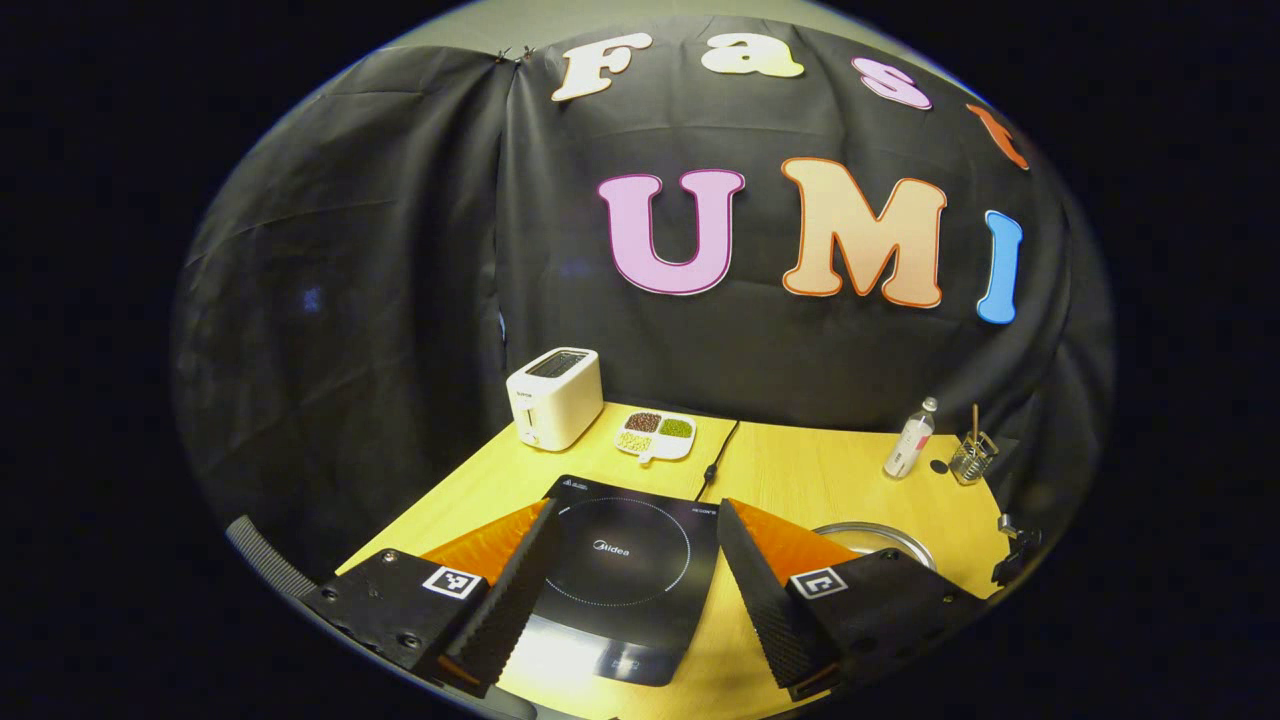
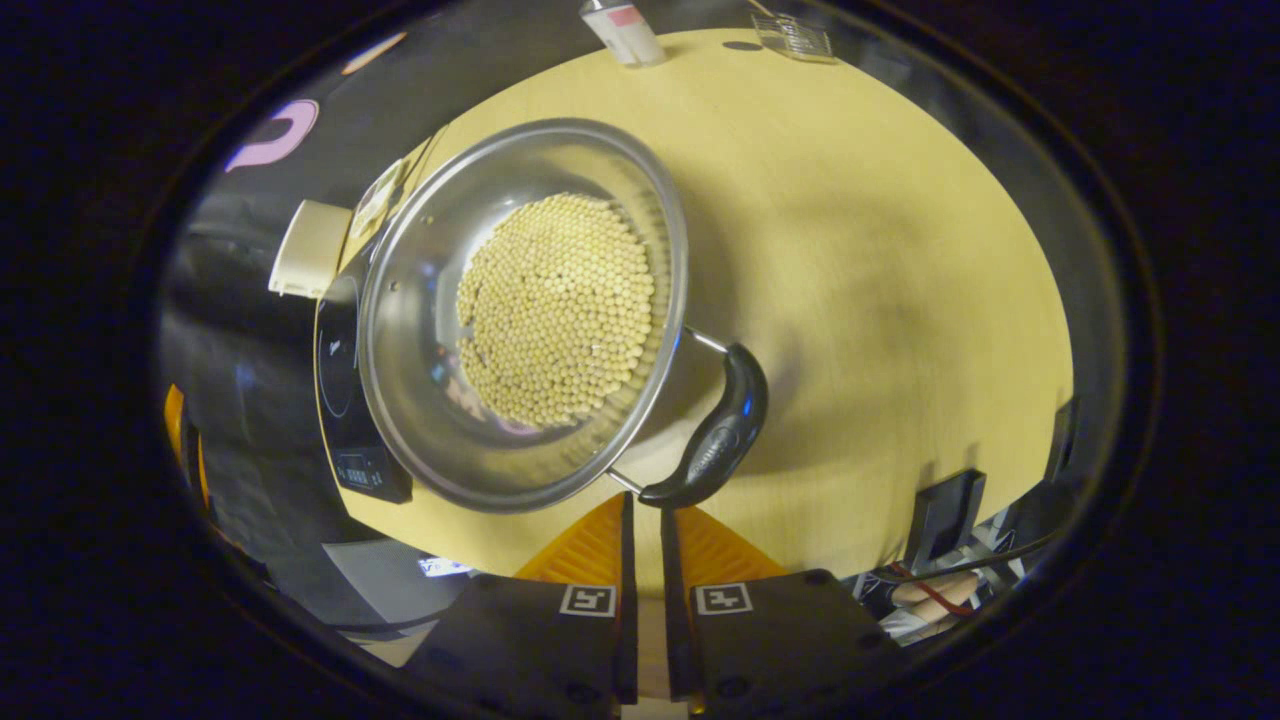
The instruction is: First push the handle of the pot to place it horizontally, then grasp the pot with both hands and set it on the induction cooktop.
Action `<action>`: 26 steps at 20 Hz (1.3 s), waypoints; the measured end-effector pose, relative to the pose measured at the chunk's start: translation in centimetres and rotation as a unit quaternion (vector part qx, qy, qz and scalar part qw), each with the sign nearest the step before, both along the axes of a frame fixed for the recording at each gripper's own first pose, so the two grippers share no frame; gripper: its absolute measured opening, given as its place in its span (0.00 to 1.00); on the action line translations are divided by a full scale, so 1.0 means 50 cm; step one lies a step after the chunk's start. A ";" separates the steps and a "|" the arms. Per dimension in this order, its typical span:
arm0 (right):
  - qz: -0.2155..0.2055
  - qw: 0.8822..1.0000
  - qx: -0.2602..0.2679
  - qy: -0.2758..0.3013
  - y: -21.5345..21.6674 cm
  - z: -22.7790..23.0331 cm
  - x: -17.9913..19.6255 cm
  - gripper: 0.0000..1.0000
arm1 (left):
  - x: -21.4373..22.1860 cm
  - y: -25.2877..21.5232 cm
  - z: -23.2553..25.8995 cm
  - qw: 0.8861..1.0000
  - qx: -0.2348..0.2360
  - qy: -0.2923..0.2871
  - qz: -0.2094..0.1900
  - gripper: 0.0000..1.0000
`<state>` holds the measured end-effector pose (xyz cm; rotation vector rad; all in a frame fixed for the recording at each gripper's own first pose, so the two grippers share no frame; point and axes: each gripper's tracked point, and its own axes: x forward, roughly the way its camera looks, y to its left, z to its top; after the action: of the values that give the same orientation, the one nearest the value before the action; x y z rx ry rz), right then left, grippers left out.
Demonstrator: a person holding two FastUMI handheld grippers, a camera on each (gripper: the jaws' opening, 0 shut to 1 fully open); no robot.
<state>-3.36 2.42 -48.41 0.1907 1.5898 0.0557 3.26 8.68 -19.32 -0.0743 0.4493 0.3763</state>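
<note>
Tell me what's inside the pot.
The pot holds a bed of small pale round beans covering its bottom, seen from the right gripper view. The beans hide the pot's floor and whatever may lie beneath them.

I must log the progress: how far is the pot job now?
Early stage. The steel pot of pale beans stands on the wooden table, not on the black induction cooktop. In hand: the right gripper, nearly shut, meets the pot's black handle. The left gripper is open. Left: the two-handed lift.

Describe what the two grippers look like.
Each gripper, left and right, has two wedge-shaped fingers with ribbed faces on a dark blocky body. Every finger base carries a small square black-and-white marker. Screws dot the bodies.
</note>
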 end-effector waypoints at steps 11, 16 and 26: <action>-0.068 0.997 -0.010 -0.034 -0.055 -0.010 0.109 0.15 | -0.006 -0.016 -0.035 1.000 -0.004 0.026 0.000 0.96; -0.063 0.997 -0.016 -0.044 -0.070 -0.013 0.143 0.15 | -0.016 -0.032 -0.071 0.999 -0.016 0.050 0.002 0.96; -0.038 0.998 -0.022 -0.042 -0.084 -0.020 0.187 0.15 | -0.028 -0.061 -0.111 0.996 -0.027 0.085 0.014 0.97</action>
<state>5.98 -1.80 -49.41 0.2120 1.4978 -0.0309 1.87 5.63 -24.87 -0.1009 0.6274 0.3996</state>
